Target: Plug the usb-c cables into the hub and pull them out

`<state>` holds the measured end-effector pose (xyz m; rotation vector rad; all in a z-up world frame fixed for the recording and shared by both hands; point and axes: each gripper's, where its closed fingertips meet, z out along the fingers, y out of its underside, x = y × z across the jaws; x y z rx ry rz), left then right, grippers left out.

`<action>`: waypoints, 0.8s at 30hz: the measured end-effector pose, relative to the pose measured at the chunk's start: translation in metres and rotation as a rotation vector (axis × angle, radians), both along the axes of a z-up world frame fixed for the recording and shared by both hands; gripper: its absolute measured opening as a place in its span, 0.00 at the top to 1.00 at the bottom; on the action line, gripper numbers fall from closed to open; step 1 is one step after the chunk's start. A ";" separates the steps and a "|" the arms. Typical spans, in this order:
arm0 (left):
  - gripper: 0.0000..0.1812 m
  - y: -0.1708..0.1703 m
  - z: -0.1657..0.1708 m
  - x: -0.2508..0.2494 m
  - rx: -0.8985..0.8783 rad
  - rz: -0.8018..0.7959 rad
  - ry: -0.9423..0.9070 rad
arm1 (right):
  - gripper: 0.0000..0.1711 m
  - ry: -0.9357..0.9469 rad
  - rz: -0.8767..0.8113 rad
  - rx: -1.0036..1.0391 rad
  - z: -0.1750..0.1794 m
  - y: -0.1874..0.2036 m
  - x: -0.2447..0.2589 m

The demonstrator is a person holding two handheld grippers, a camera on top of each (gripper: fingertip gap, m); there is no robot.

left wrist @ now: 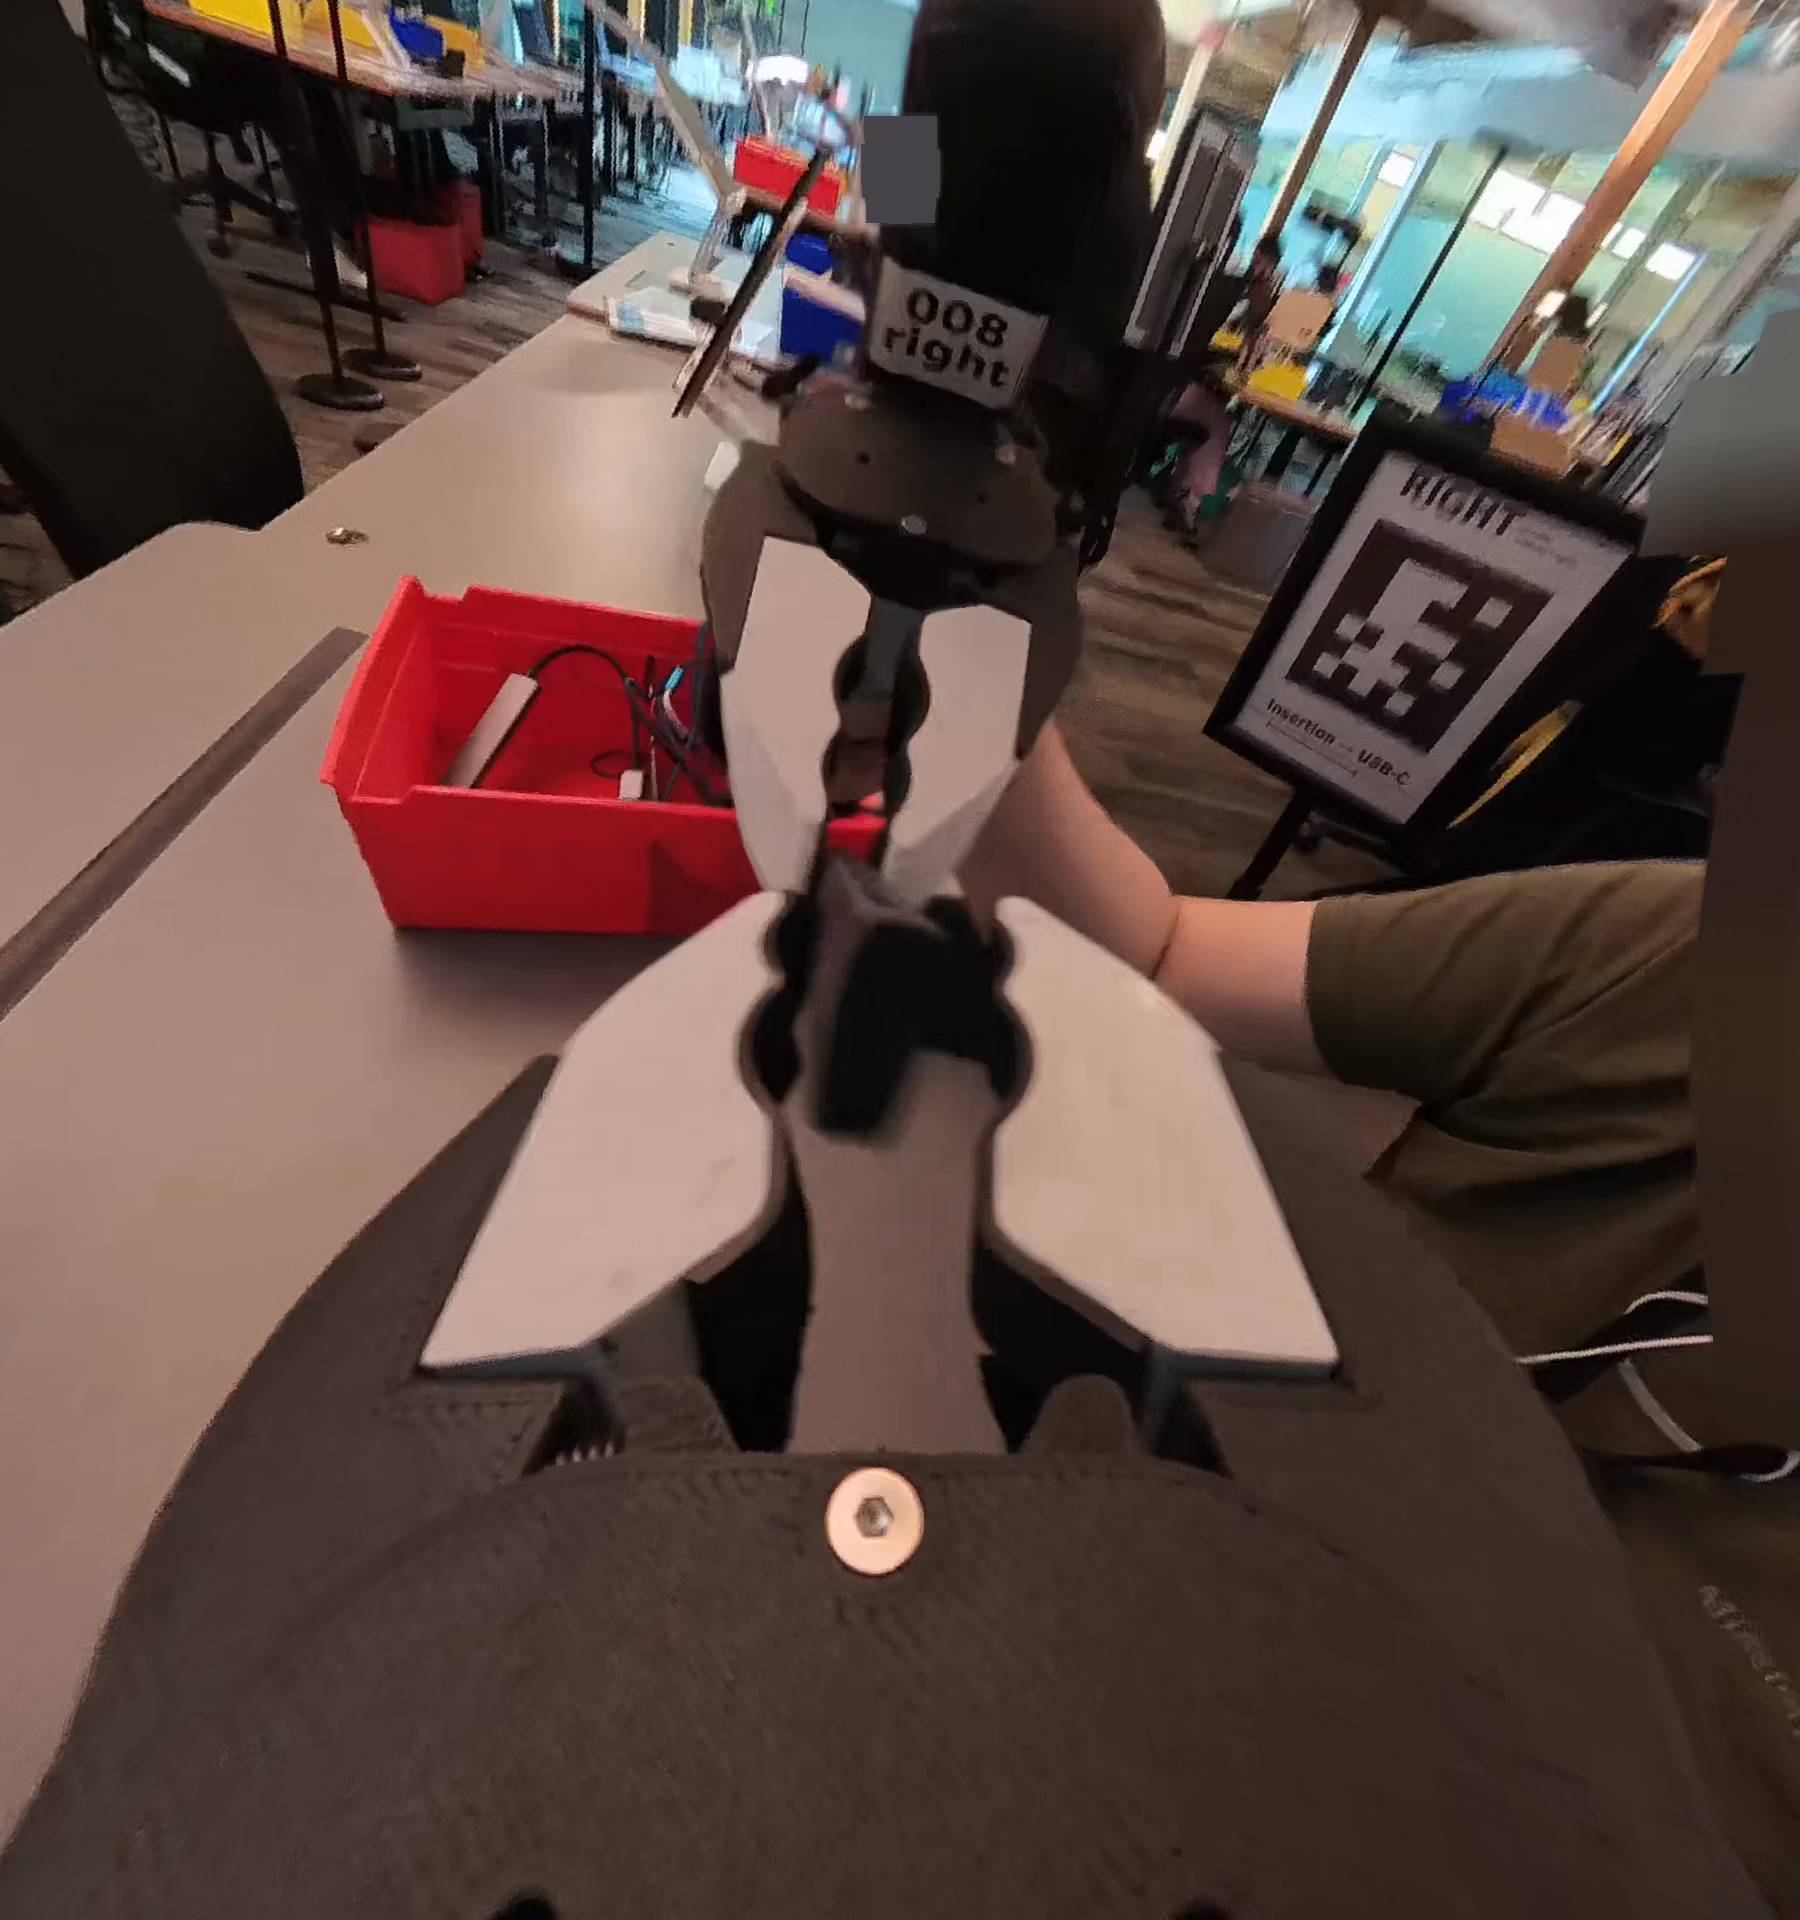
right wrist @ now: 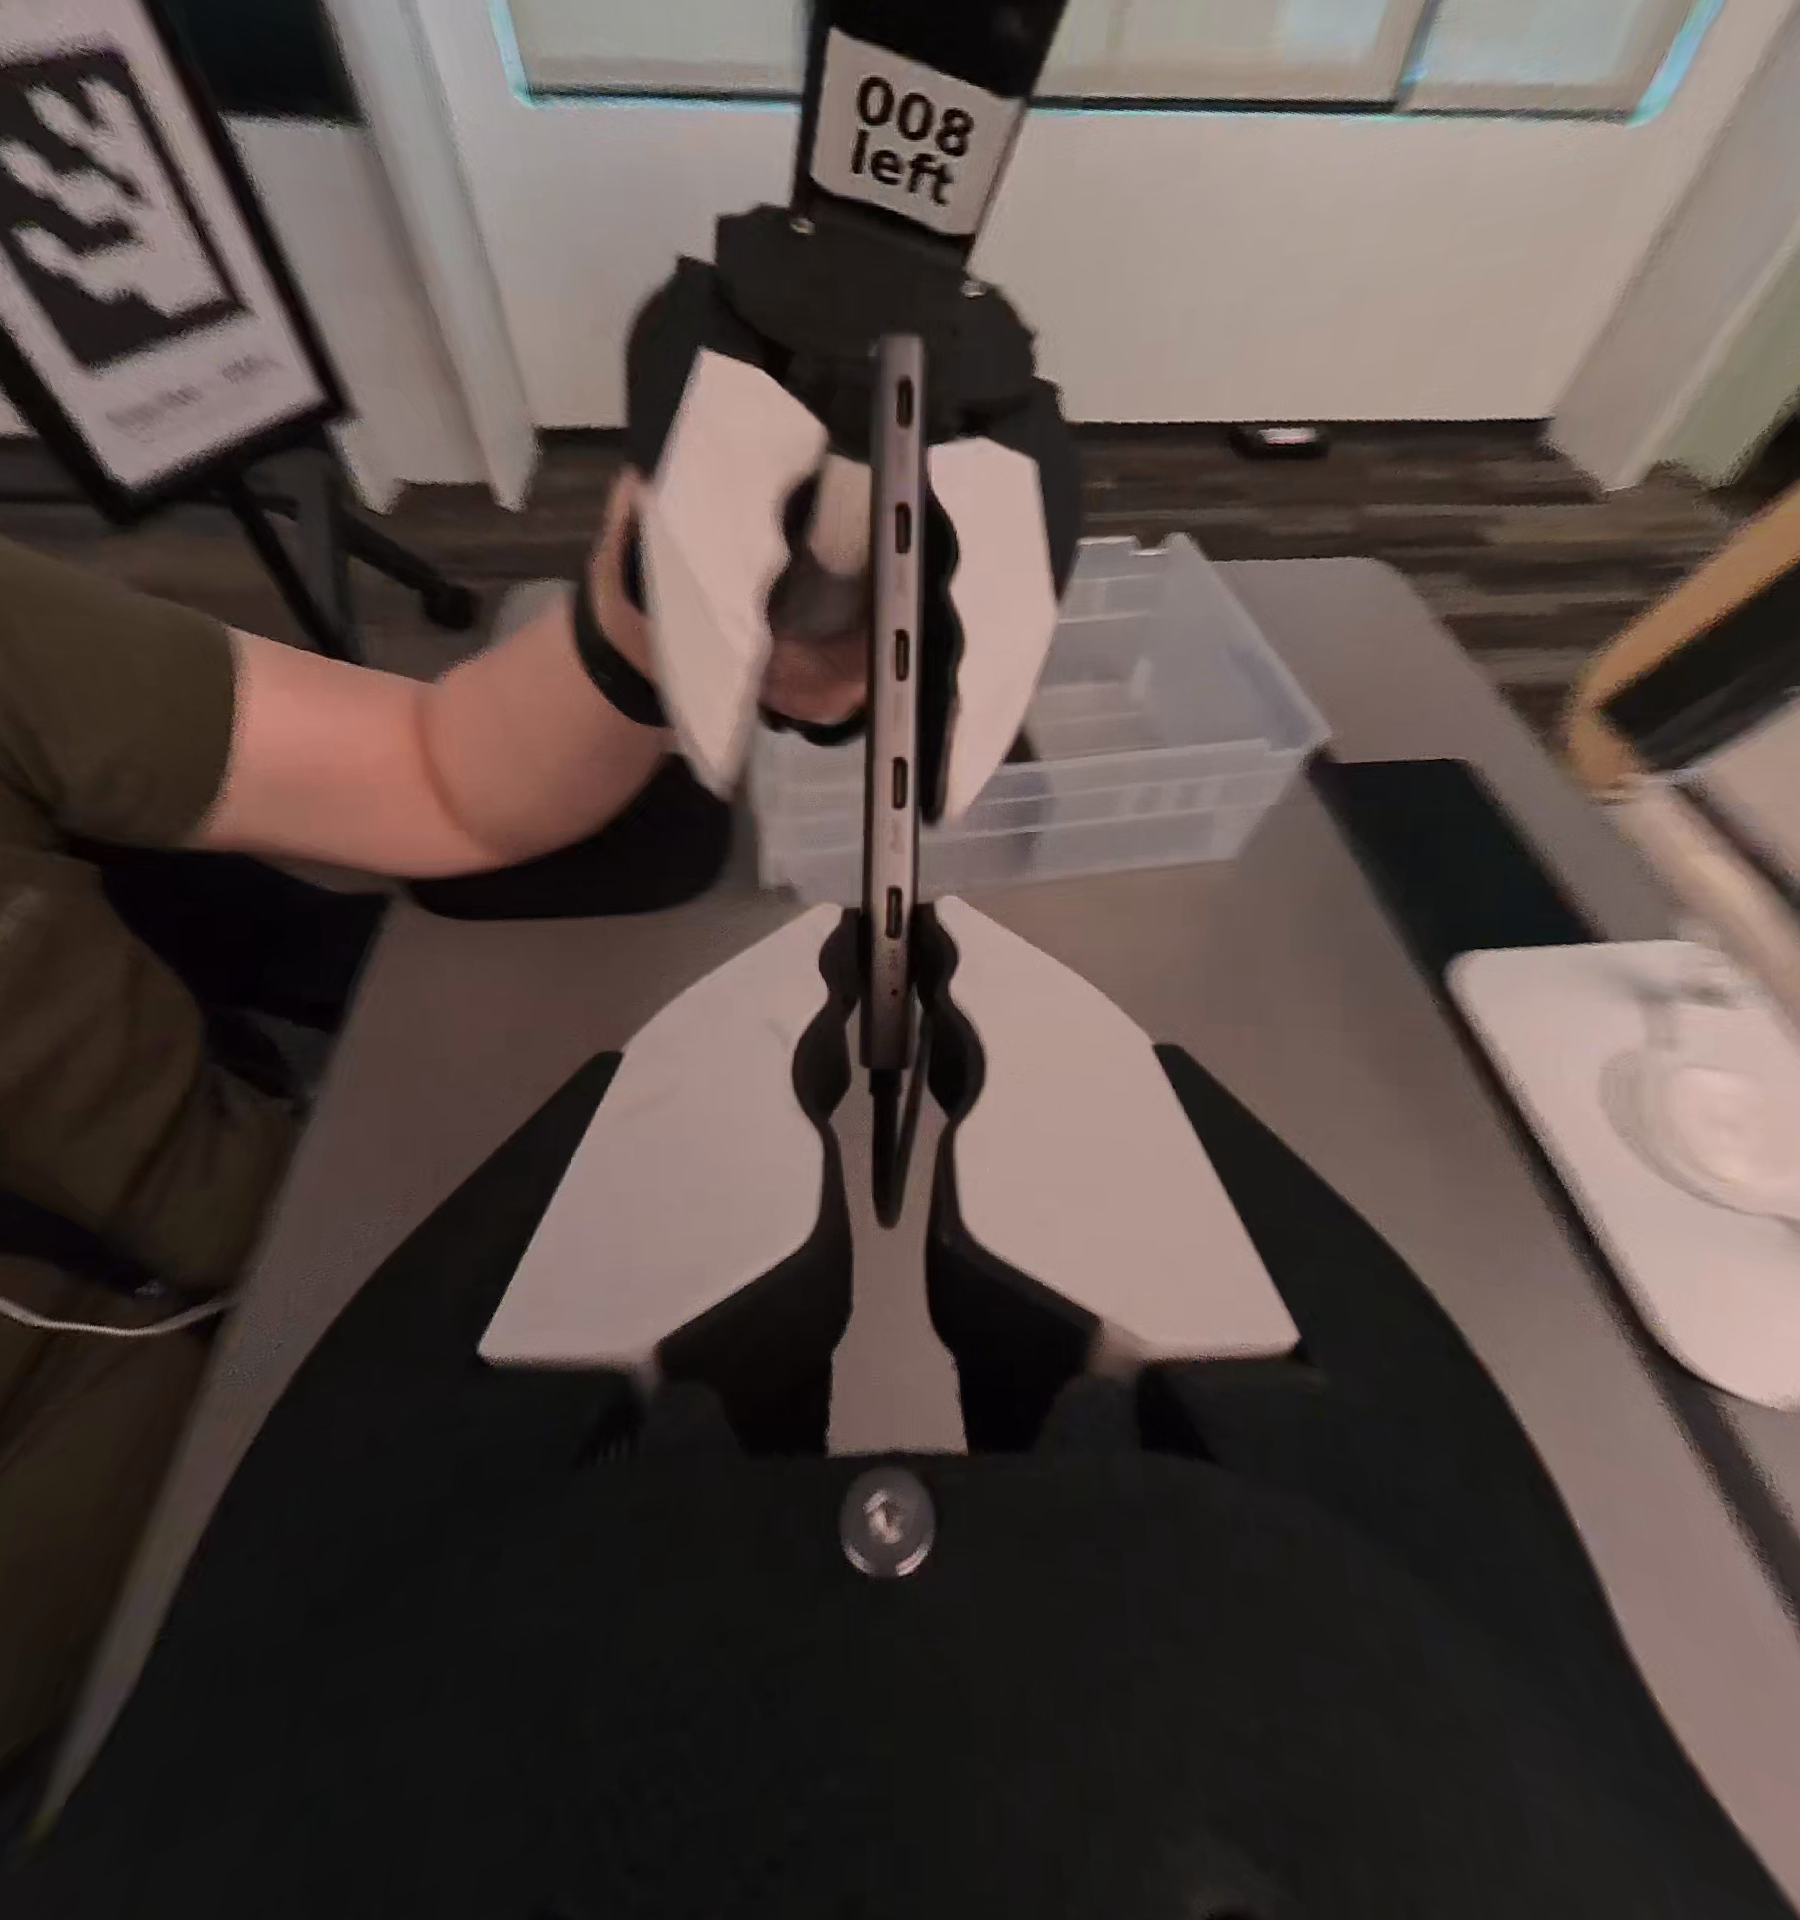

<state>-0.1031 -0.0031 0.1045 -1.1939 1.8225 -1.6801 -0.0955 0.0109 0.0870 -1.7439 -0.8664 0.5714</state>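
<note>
A slim grey hub (right wrist: 896, 675) with a row of ports along its edge hangs in the air between my two grippers. My right gripper (right wrist: 891, 914) is shut on the hub's near end, where a dark cable (right wrist: 888, 1143) leaves it. My left gripper (right wrist: 844, 790) faces it with its jaws parted around the hub's far half; one finger lies against the hub, the other stands off. In the left wrist view the hub (left wrist: 854, 1039) shows dark and blurred inside my left gripper (left wrist: 885, 914), with the right gripper (left wrist: 849, 873) just beyond. Loose cables (left wrist: 667, 717) lie in a red bin (left wrist: 522, 862).
The red bin stands on the grey table (left wrist: 252, 1143) and also holds a grey bar-shaped device (left wrist: 491, 727). A clear plastic bin (right wrist: 1166, 748) and a white pad (right wrist: 1602, 1195) sit on the table. A person's arm (right wrist: 439, 758) reaches in. A marker sign (left wrist: 1415, 634) stands beside the table. Less than 4 cm separates the two grippers' tips.
</note>
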 end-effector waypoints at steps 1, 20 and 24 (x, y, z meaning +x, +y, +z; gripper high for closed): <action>0.74 -0.001 0.007 -0.002 -0.045 -0.010 -0.014 | 0.94 -0.053 -0.060 0.056 0.008 -0.004 0.015; 0.80 0.040 0.040 -0.037 -0.093 0.048 -0.114 | 0.93 -0.497 -0.644 -0.299 -0.160 -0.055 0.307; 0.80 0.039 0.034 -0.034 -0.099 0.037 -0.082 | 0.91 -0.581 -0.719 -0.461 -0.176 -0.056 0.320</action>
